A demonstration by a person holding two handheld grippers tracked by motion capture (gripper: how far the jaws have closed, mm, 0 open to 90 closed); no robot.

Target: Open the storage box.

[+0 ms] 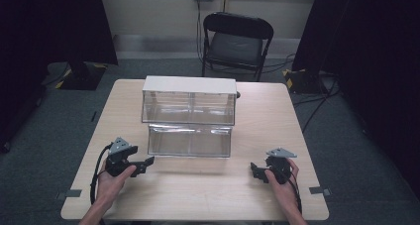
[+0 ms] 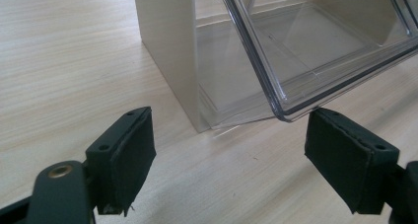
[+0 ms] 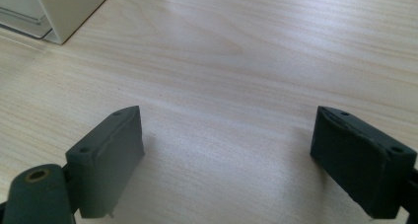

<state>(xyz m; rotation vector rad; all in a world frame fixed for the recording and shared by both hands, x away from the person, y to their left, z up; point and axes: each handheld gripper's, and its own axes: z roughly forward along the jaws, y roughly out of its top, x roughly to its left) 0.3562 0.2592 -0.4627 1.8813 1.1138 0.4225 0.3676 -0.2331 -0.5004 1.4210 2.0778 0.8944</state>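
Note:
A white-framed cabinet [image 1: 188, 85] with two clear plastic drawers stands in the middle of the wooden table [image 1: 267, 121]. Its lower drawer [image 1: 190, 140] is pulled out toward me; the upper drawer [image 1: 188, 107] is pushed in. My left gripper [image 1: 148, 162] rests open on the table just left of the pulled-out drawer's front corner. In the left gripper view the drawer's clear corner [image 2: 296, 61] hangs just above and beyond my open left gripper [image 2: 229, 152]. My right gripper [image 1: 254, 169] sits open on the table to the drawer's right, with bare wood between its pads [image 3: 365, 160].
A black folding chair [image 1: 236, 42] stands behind the table's far edge. Cables run on the grey floor at the right. Dark curtains [image 1: 376, 46] close in both sides. In the right gripper view a corner of the white cabinet [image 3: 64, 7] shows at the upper left.

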